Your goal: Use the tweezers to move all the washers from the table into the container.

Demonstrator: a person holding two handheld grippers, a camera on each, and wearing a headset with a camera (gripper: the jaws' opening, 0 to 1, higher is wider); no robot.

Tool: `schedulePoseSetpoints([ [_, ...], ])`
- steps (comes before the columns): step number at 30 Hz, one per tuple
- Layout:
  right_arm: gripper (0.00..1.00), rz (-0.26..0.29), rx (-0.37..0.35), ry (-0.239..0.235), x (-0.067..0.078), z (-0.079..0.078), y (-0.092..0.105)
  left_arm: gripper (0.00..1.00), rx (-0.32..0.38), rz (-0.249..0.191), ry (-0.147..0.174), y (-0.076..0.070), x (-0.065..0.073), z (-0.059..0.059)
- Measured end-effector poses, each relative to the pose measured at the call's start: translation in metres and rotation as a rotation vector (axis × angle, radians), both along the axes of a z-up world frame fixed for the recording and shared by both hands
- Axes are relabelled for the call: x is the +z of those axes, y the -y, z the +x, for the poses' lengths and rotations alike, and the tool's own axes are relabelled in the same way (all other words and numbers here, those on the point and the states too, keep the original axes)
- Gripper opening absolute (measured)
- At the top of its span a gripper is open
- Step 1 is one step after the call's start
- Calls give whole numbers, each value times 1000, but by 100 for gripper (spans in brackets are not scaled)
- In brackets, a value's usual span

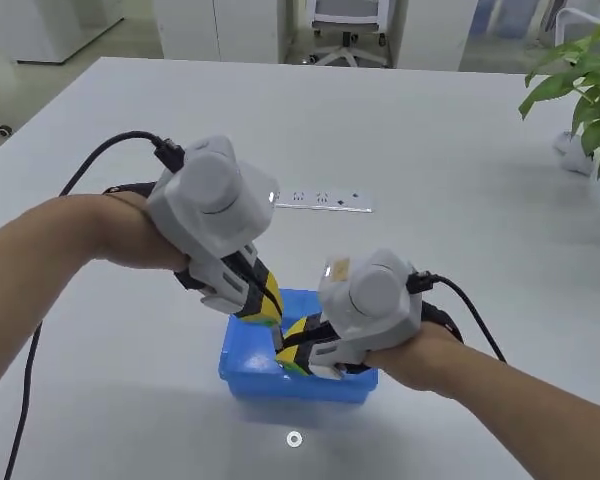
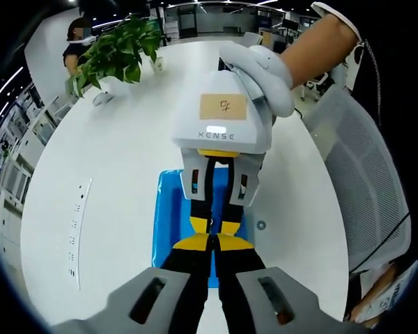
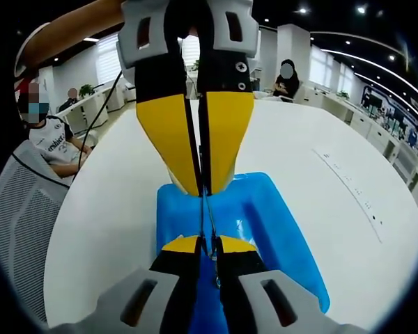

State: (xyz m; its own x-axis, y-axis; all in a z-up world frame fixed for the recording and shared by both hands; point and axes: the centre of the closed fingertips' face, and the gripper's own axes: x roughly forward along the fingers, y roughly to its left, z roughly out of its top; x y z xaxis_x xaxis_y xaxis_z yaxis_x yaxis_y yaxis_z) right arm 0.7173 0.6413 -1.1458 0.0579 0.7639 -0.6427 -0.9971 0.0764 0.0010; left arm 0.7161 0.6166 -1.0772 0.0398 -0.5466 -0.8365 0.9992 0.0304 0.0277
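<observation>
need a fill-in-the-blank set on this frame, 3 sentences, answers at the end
1. The container under the two grippers is ___ in colour.
2. One washer lies outside the container, on the ___.
3. The left gripper and the right gripper both have their jaws shut on the thin ___.

Missing words: blue; table; tweezers
</observation>
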Motion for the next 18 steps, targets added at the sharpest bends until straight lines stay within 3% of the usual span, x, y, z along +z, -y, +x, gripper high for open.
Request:
schedulePoseSetpoints([
  [9, 11, -2, -1, 14, 5, -1, 1, 5, 0, 9, 11, -2, 4, -1],
  [18, 11, 8, -5, 33, 17, -5, 2, 5, -6, 10, 26, 1, 16, -7],
])
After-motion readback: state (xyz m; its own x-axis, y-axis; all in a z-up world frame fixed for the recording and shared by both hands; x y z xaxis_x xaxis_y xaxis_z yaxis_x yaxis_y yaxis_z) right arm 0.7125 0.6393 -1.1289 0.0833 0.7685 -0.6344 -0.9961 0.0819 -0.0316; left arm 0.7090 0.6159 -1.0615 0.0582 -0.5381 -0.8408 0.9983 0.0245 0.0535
